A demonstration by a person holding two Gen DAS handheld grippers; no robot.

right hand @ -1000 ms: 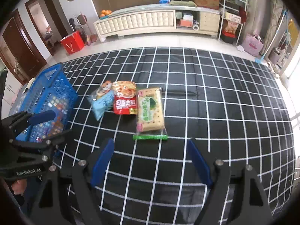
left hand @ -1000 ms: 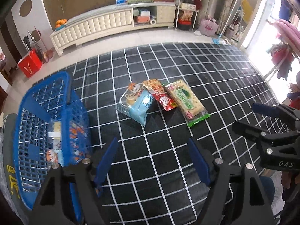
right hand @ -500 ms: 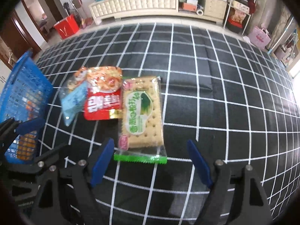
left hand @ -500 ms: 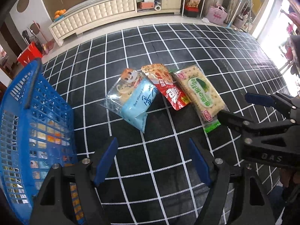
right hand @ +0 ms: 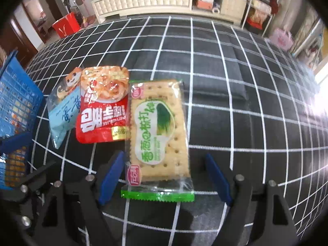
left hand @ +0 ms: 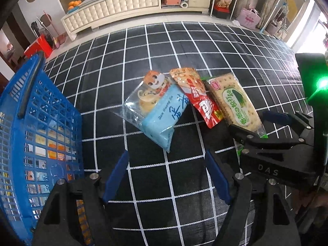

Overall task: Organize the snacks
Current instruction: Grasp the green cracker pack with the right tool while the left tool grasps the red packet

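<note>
Three snack packets lie side by side on a black cloth with a white grid [left hand: 143, 47]; the surface under it cannot be made out. The cracker packet [right hand: 158, 131] with its green end seal lies flat, its near end between the right gripper [right hand: 165, 176] fingers; those blue-padded fingers [right hand: 111, 174] stand wide apart, one on each side of the packet, and whether they touch it I cannot tell. Just to its left, the red noodle-snack packet [right hand: 103, 106] sits edge to edge with it — and left again lies the pale blue packet [right hand: 63, 110] with a cartoon face, partly tucked under the red one.

From the left wrist view the same row shows: blue packet [left hand: 157, 106], red packet [left hand: 196, 96], cracker packet [left hand: 233, 102]; the left gripper [left hand: 167, 176] hovers above the cloth with its fingers [left hand: 115, 176] spread wide, short of the blue packet and holding nothing. The blue mesh basket [left hand: 24, 106] stands at the left edge of the cloth, with small packets visible through its wall; the right gripper [left hand: 264, 123] shows at the cracker packet's near end.
</note>
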